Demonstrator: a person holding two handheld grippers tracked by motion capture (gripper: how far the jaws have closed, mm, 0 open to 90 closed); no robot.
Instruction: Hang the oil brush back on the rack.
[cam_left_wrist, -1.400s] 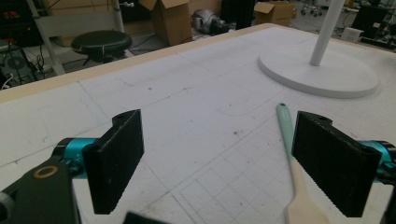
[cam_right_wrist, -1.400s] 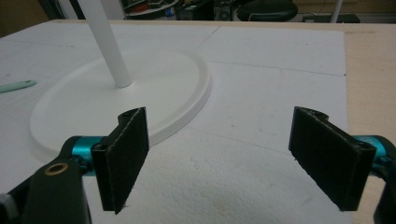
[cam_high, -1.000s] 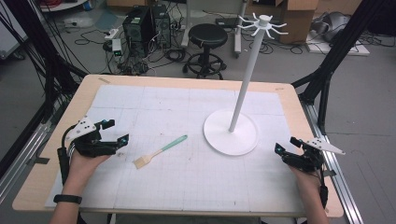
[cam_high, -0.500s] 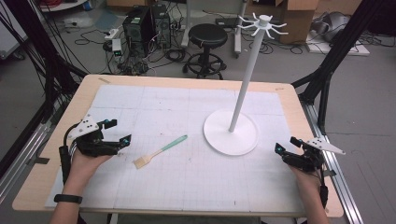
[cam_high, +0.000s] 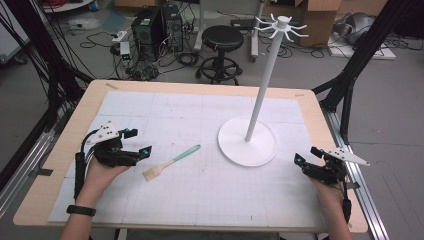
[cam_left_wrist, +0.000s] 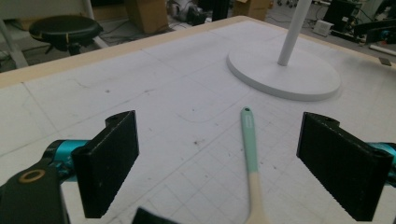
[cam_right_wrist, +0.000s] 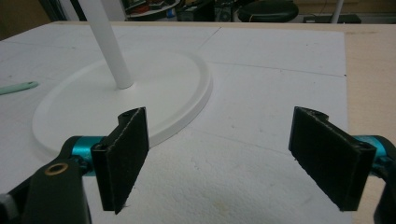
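A small brush (cam_high: 171, 162) with a mint-green handle and pale bristles lies flat on the white gridded mat, left of centre. In the left gripper view the brush (cam_left_wrist: 250, 154) runs up between the two jaws, handle pointing away. My left gripper (cam_high: 140, 143) hovers just left of the bristle end, open and holding nothing. A white stand (cam_high: 247, 141) with a round base and a tall pole topped by hooks (cam_high: 280, 24) sits right of centre. My right gripper (cam_high: 306, 155) is open near the table's right edge, just right of the base (cam_right_wrist: 154, 100).
The wooden table (cam_high: 310, 107) carries the white mat (cam_high: 200, 115). Black frame legs stand at both sides. Behind the far edge are a black stool (cam_high: 223, 40), computer towers (cam_high: 155, 25), cables and cardboard boxes on the floor.
My left gripper has shifted slightly toward the brush. The right gripper, the brush and the stand have stayed put.
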